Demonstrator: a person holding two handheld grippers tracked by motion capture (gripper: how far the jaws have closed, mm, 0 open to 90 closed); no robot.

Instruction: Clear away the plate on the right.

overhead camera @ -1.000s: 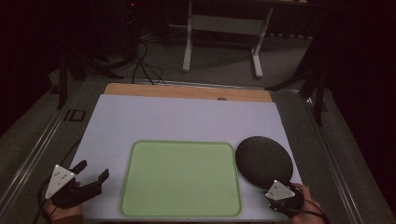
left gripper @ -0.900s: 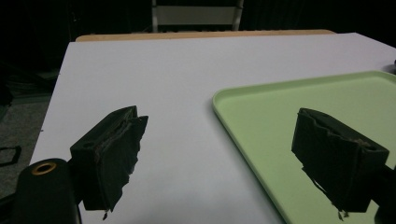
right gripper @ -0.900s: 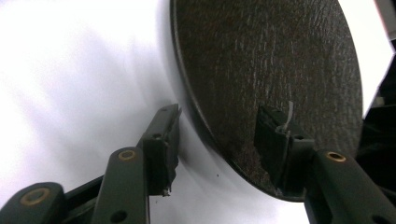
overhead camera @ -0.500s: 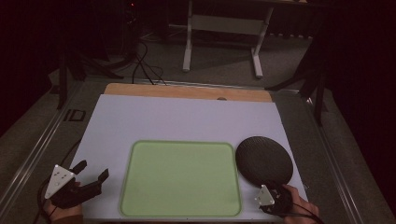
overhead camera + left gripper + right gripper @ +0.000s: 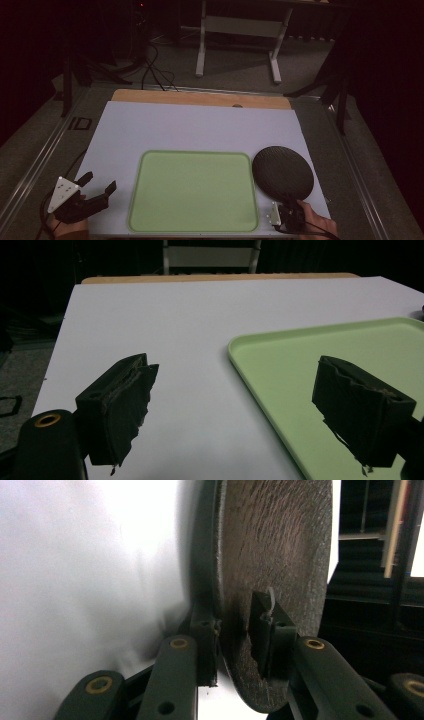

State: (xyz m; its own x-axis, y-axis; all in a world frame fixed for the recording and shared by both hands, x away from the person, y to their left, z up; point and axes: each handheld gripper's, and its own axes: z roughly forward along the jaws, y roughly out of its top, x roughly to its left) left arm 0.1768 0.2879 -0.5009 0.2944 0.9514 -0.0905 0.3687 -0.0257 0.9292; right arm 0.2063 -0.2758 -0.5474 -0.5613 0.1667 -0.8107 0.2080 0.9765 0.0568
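A dark round plate (image 5: 282,172) lies on the white table (image 5: 200,125) at the near right, just right of a light green tray (image 5: 192,190). My right gripper (image 5: 287,209) is turned on its side at the plate's near rim. In the right gripper view one jaw is under the rough plate (image 5: 275,555) and one is on top, with the right gripper (image 5: 235,612) shut on the rim. My left gripper (image 5: 98,182) stands open at the near left corner, left of the tray. In its own view the left gripper (image 5: 235,370) holds nothing and the tray (image 5: 310,360) lies ahead to the right.
A wooden strip (image 5: 200,98) runs along the table's far edge. Beyond it on the dark floor stand a pale frame (image 5: 237,30) and some cables (image 5: 155,70). The far half of the white table is bare.
My right gripper has shifted a little to the left along the plate's near rim and rolled onto its side. The left gripper and the tray have stayed put.
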